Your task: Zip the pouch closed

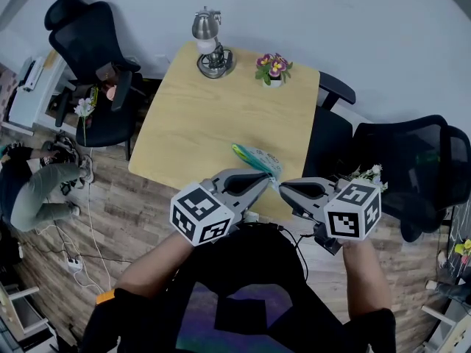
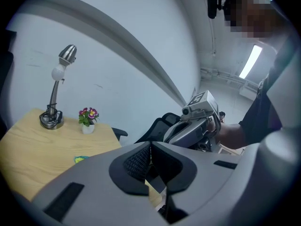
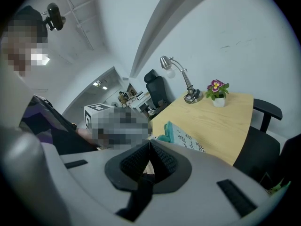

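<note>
The pouch (image 1: 257,158), white with a teal zipper edge, stands up on edge near the front of the wooden table (image 1: 199,116). My right gripper (image 1: 282,190) is shut at the pouch's near end. In the right gripper view the pouch (image 3: 186,138) rises just past the closed right gripper (image 3: 150,145), its lower corner hidden by the pads. My left gripper (image 1: 263,184) sits close beside it on the left, also at the pouch's near end. In the left gripper view the left gripper (image 2: 150,147) has its pads touching with nothing visible between them. Only a teal sliver of the pouch (image 2: 80,159) shows at the left.
A silver desk lamp (image 1: 208,43) and a small flower pot (image 1: 273,68) stand at the table's far edge. Black office chairs stand at the left (image 1: 96,50) and right (image 1: 412,168). A person (image 1: 37,190) crouches on the floor at the left.
</note>
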A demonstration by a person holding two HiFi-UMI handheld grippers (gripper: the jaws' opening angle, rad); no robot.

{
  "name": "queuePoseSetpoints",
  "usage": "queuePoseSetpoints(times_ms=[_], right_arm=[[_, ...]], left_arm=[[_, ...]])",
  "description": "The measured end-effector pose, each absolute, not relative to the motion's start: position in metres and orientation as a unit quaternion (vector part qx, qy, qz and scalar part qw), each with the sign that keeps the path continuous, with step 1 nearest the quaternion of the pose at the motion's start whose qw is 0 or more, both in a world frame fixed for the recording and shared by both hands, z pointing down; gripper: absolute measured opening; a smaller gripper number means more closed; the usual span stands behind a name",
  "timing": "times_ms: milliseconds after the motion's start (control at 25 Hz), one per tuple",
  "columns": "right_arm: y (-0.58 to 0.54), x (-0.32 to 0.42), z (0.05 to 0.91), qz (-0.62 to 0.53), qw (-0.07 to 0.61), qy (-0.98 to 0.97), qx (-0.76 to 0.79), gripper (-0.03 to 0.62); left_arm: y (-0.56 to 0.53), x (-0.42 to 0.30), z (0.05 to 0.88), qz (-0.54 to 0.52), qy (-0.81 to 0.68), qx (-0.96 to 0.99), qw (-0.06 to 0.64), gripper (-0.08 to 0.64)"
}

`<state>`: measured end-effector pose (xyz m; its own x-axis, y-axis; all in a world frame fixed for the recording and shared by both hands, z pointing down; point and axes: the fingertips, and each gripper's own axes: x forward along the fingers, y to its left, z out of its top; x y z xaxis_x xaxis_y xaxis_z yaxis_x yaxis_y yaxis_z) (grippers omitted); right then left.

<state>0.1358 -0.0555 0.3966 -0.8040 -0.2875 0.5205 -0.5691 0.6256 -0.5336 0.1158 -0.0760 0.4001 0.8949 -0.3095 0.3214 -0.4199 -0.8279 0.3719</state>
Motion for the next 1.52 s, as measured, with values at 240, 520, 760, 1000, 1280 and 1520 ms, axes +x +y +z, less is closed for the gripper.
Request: queuePoseSetpoints(times_ms=[240,520,760,1000,1280,1520], right_arm=[[-0.057,0.143,0.393,0.355,0.194,-0.879,0.252,0.018],[-0.057,0.146,0.391,0.350,0.198,-0.879,0.255,0.018],[-0.057,0.155,0.388,0.353,0.192,-0.878,0.259,0.018],[-0.061,0.167,0.393,0.359,0.190,-0.873,0.272,0.018],[-0.076,0.178,0.392,0.354,0.181,-0.870,0.293,0.018],[-0.085,0.188,0.393,0.342,0.189,-0.864,0.316,0.018]], left_arm=[[-0.081,0.120,0.397,0.146,-0.211,0.948,0.189,0.011],[-0.102,0.106,0.413,0.169,-0.251,0.931,0.206,0.011],[-0.137,0.064,0.431,0.175,-0.311,0.903,0.237,0.009],[-0.163,0.034,0.425,0.168,-0.348,0.892,0.235,0.009],[-0.171,0.029,0.420,0.166,-0.351,0.892,0.232,0.011],[-0.170,0.036,0.409,0.159,-0.343,0.897,0.229,0.009]])
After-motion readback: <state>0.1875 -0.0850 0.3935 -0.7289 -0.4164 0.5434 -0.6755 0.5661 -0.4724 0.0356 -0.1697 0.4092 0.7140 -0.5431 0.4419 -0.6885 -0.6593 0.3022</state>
